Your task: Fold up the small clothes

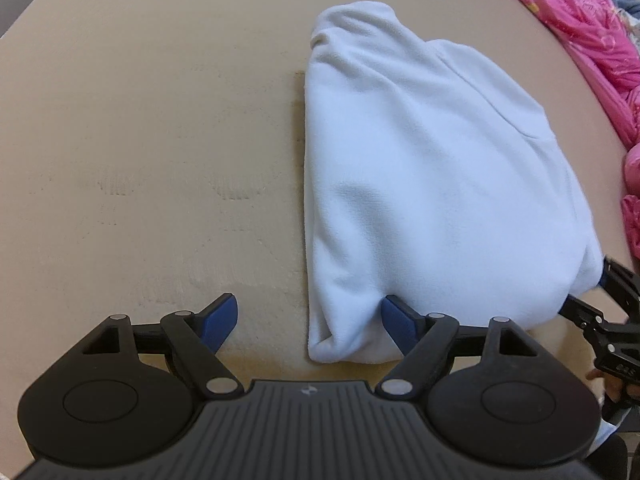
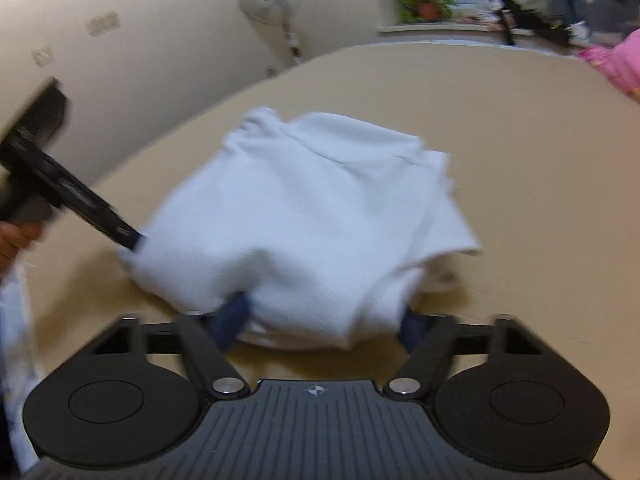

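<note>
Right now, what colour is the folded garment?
White folded garment, clearest in the left wrist view.

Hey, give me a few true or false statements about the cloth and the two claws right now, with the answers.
1. The white garment lies folded on the tan surface. True.
2. The left claw is clamped shut on nothing. False: its jaws stand wide apart, one fingertip at the garment's near edge.
3. A pink fabric lies beyond the garment. True.
4. The right claw is far from the garment. False: the garment's near edge lies between its fingers.
</note>
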Tool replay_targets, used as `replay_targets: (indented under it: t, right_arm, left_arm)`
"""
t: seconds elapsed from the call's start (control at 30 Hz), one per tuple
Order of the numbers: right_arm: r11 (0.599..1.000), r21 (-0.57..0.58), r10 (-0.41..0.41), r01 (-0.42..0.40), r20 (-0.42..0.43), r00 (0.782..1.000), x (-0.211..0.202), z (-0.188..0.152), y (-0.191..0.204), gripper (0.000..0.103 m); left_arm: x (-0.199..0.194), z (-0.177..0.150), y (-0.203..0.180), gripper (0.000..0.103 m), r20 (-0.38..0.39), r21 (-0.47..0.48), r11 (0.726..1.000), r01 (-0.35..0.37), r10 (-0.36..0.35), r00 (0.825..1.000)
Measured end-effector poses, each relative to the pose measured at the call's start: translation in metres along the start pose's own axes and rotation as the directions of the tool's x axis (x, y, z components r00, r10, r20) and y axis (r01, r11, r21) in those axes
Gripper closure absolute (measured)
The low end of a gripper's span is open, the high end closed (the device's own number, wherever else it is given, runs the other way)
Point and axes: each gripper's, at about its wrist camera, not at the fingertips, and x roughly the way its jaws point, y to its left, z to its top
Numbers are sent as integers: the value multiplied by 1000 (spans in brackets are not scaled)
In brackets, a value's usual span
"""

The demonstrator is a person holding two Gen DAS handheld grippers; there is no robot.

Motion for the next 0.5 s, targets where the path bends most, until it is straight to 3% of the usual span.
replay_targets:
  t: [0.1,0.13,0.17,0.23,0.3,0.33,0.37,0.4,0.43,0.5]
  right_arm:
    - [996,9,84,-84,-120,989,-9,1,6,64]
    - [992,-1,122,-124,-168,978,-15,-1,7,82]
    - [990,-25,130,-138,-217,968,-18,-6,7,90]
    - [994,-114,-31,-1,-277,960,-30,-22,9,88]
    - [991,-106,-103,78,-254,962,-45,-28,9,86]
    - [992,-74,-114,101,-201,973,-54,-26,12,81]
    - [993,-37,-114,110,-128,985,-61,-23,17,55]
    - [994,-17,-112,112,-57,992,-66,-19,23,37]
    - [990,-32,-141,141,6,990,-66,-16,32,7]
    - [969,-139,-196,202,60,979,-52,-11,50,8]
  left_arm:
    - [-2,1,0,19,2,15,1000,-21,21,1000]
    - [-2,1,0,19,2,24,999,-38,38,999]
    - [-5,1,0,19,6,40,997,-69,69,998]
    - [-12,-1,-3,18,37,73,990,-121,118,992]
    - [-23,-8,-9,18,97,108,980,-167,157,983]
    - [-28,-11,-12,17,119,120,979,-167,153,981]
    - [-32,-13,-14,16,129,128,980,-155,138,982]
    - [-33,-15,-17,16,128,135,981,-139,122,984]
    - [-31,-17,-21,16,123,145,980,-133,116,986]
    - [-26,-19,-25,16,108,163,976,-142,126,986]
